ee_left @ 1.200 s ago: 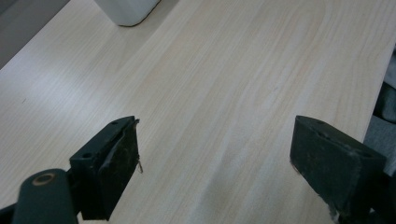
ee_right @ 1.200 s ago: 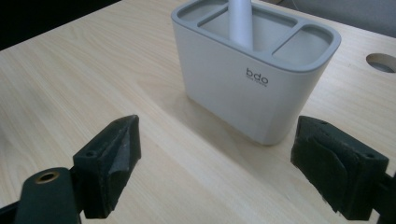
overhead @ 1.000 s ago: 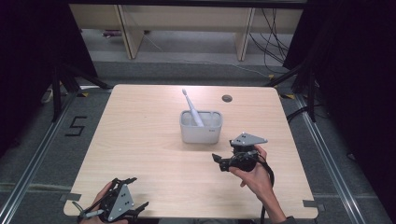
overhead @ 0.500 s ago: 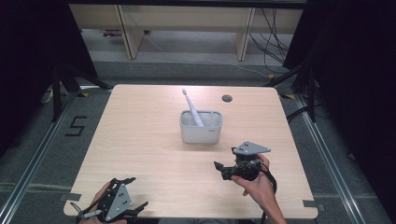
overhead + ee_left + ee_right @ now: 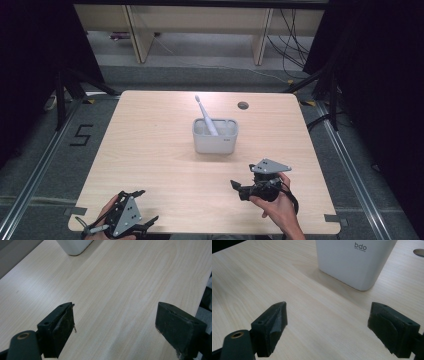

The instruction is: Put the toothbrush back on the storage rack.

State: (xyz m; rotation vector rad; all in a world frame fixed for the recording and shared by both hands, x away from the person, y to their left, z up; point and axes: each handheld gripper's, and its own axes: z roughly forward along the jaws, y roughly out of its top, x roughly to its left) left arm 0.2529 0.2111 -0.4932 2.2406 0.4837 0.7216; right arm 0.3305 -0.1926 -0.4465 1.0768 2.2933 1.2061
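Observation:
A white rectangular holder (image 5: 214, 136) stands near the middle of the wooden table (image 5: 150, 150), with a white toothbrush (image 5: 205, 115) leaning upright in it. My right gripper (image 5: 239, 189) hovers low over the table, in front and to the right of the holder, open and empty. In the right gripper view the holder (image 5: 354, 261) marked "bdo" sits ahead of the wide-apart jaws (image 5: 327, 327). My left gripper (image 5: 145, 222) rests at the table's front left edge, open with nothing between its fingers. The left gripper view has the holder's corner (image 5: 73, 246) at the top.
A small round hole (image 5: 243, 105) lies in the tabletop behind and right of the holder. Shelving legs and cables stand on the floor beyond the far edge. Dark curtains flank both sides of the table.
My right gripper has drawn back from the holder toward the front edge of the table. The left gripper has stayed in place.

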